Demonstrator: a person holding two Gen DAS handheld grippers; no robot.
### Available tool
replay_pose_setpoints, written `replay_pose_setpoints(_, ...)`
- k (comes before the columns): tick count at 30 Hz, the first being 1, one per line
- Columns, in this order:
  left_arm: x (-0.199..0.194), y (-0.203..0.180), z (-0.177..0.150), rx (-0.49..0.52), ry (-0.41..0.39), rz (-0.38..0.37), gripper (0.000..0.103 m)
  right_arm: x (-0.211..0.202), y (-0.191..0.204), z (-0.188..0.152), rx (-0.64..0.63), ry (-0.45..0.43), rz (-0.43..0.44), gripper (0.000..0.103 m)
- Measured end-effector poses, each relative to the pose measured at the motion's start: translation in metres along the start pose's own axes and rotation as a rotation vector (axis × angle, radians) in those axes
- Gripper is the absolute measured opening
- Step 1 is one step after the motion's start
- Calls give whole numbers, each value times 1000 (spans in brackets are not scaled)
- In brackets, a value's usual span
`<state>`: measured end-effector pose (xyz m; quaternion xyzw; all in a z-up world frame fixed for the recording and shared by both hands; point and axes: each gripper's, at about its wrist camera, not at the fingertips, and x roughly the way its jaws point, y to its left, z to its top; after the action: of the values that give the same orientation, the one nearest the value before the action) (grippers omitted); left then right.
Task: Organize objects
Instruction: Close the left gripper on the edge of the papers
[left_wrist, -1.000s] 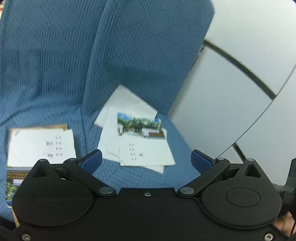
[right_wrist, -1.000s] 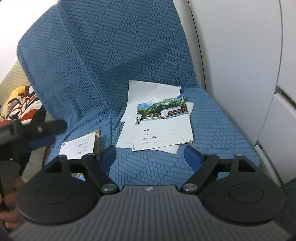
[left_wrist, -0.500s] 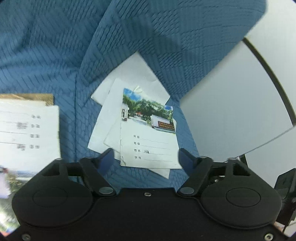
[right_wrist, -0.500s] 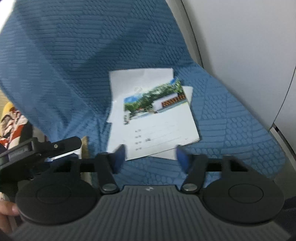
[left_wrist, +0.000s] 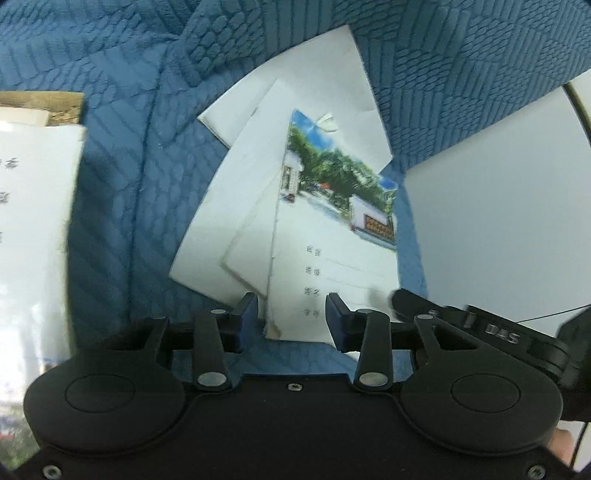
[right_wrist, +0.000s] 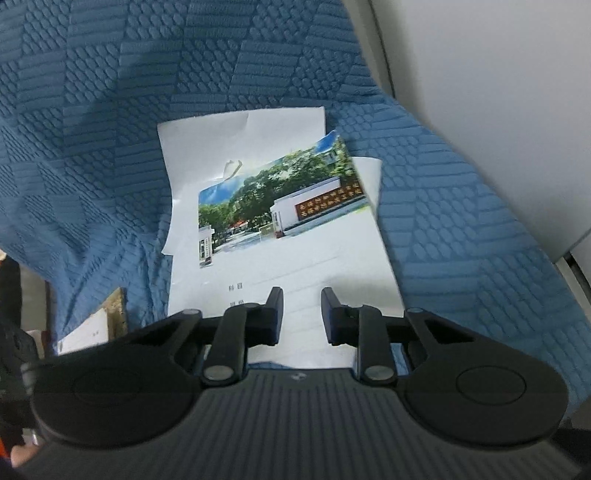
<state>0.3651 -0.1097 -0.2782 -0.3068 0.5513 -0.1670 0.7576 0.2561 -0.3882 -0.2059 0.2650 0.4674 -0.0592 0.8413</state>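
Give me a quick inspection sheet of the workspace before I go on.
Surface: blue textured seat cover, wrinkled at the back.
Job's things: photo-cover notebook on loose white sheets, askew; second booklet apart, beside them.
Clutter: nothing seen.
Grippers: left tool at the notebook's near corner, jaws closing, pads not pressing it; right tool over its lower edge, jaws closing, nothing gripped.
Cables: thin wire by the right tool.
Surroundings: pale wall panels.

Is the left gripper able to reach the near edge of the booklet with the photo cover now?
Probably yes. The left gripper, jaws closing, hangs right at the booklet edge; nothing lies between them, though the right gripper crowds beside it.
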Motion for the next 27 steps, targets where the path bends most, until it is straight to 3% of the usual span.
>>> replay_pose_setpoints(8,2,4,-1,-37,2,-51,38,22,4,-1,0,44,-4,25)
replay_pose_setpoints(14,2,20,0,-181,10,-126,41,30,-1,-4,57,57,4,23)
replay_pose_setpoints(19,1,34,1,-298,18,-236,47,31,-3,-7,66,44,10,24)
replay_pose_setpoints(25,10,57,-3,-482,61,-411,46,31,-6,-9,100,42,25,23)
replay_pose_setpoints(27,12,59,-4,-508,65,-437,44,31,-6,-10,110,43,30,23)
